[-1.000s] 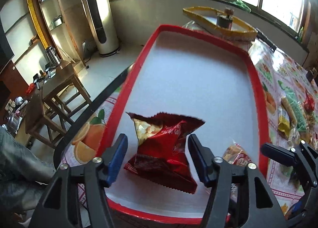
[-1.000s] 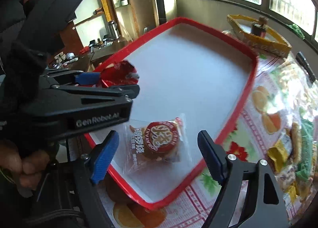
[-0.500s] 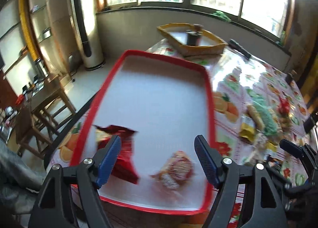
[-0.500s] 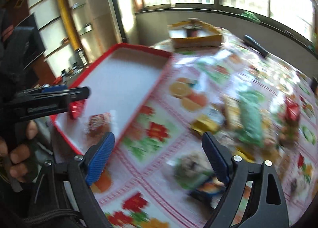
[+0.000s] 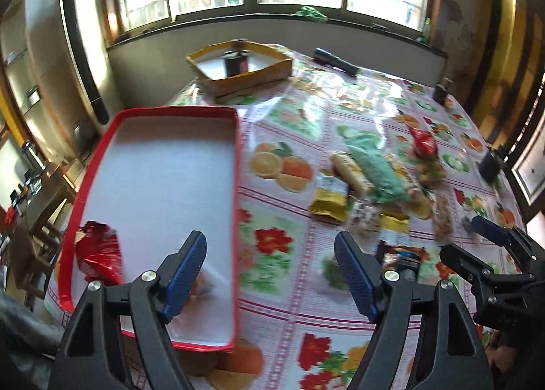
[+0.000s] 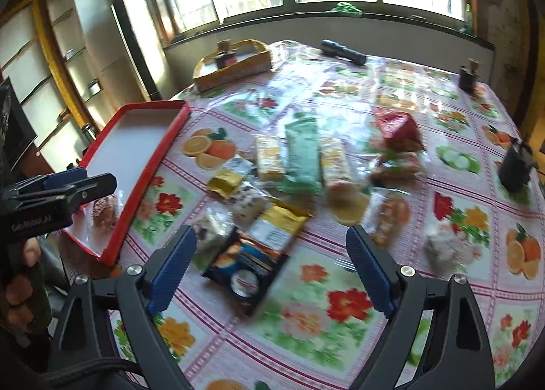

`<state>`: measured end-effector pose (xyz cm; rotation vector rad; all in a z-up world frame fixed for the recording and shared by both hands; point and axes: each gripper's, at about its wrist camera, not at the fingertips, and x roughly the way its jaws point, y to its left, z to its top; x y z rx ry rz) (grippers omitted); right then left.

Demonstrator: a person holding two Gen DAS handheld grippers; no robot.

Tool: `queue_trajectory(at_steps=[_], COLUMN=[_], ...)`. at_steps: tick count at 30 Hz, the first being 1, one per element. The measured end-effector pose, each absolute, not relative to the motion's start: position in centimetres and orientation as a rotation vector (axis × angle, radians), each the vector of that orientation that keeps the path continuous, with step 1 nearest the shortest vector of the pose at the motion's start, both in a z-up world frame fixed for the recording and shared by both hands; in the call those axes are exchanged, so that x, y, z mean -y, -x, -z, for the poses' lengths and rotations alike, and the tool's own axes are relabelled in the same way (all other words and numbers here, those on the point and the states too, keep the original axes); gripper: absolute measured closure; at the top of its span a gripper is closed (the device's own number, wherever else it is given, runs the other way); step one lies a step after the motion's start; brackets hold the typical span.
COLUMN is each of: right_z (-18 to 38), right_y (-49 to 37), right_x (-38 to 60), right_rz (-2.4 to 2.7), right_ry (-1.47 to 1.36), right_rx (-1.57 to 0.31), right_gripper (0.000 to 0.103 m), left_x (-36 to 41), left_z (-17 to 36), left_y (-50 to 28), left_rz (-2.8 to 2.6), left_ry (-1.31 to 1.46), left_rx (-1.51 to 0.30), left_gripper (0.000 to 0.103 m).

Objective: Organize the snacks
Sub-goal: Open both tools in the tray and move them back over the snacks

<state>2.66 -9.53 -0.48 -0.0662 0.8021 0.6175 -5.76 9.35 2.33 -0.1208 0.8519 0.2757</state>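
Observation:
A red tray [image 5: 235, 165] lies at the table's left edge, also in the right wrist view [image 6: 150, 165]. In it lie a red snack bag [image 5: 98, 257] and a round cake packet [image 6: 104, 211], partly hidden in the left view. My left gripper [image 5: 270, 274] is open and empty over the tray's right rim. My right gripper [image 6: 270, 269] is open and empty above a dark blue packet [image 6: 247, 271]. A pile of loose snacks lies on the table: a green packet [image 6: 303, 155], yellow packets [image 6: 277, 225] and a red bag [image 6: 396, 126].
A yellow tray [image 5: 240, 66] with a dark jar stands at the far edge. A black flashlight [image 6: 344, 51] lies beyond the snacks. A dark cup [image 6: 516, 165] stands at the right. The table has a fruit-and-flower oilcloth [image 6: 340, 305].
Both grippers have pulled back from the tray and swung right, toward the snack pile. The red bag and the cake packet stay in the tray.

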Motion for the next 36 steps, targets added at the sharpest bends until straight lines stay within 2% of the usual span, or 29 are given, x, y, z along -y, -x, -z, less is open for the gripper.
queue_trajectory(at_steps=[11,19,36], right_z=[0.6,0.5,-0.6], right_y=[-2.6,-2.8,-2.9], right_x=[14.4,17.0,20.4], right_rz=[-0.475,-0.358,-0.242], right_ry=[0.056,0.064,0.088], right_rx=[-0.799,-0.785,-0.744], right_gripper=[0.013,0.012,0.009], left_x=[-5.8,-3.4,-3.3], left_z=[-1.1,-3.2,-1.9], left_y=[4.6,5.1,4.2], left_rz=[-0.198,-0.138,-0.161], left_ry=[0.081,0.053,0.049], left_rx=[-0.898,-0.844,-0.882], left_gripper=[0.025,0.025,0.025])
